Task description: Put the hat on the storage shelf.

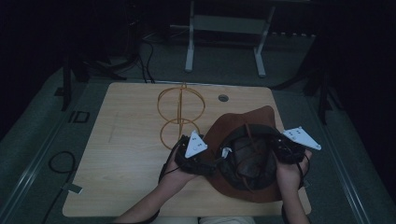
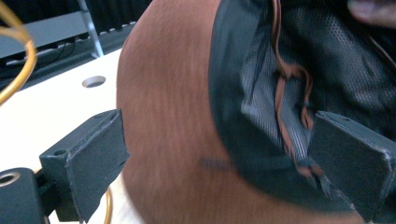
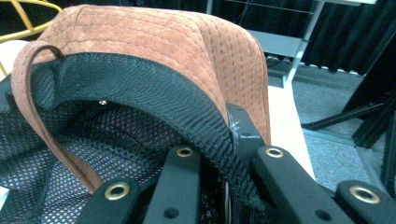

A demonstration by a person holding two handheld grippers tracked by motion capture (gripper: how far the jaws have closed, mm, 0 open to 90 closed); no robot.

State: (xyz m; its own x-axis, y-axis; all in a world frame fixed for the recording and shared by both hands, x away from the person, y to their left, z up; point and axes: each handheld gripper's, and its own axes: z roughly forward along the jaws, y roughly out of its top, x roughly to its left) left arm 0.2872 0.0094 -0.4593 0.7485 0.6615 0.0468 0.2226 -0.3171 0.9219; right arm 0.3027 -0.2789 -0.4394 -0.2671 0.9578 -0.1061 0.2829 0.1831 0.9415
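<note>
1. 1 brown hat [image 1: 252, 140], upside down.
2. 1 gold wire stand [image 1: 180, 114].
3. 2 grippers: left gripper [image 1: 196, 151], right gripper [image 1: 292, 144].
4. 1 worktop [image 1: 126, 140].

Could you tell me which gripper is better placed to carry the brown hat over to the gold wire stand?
Right. The right gripper is already shut on the hat at its black inner band, while the left gripper stands open astride the brim, gripping nothing, though nearer the wire stand.
</note>
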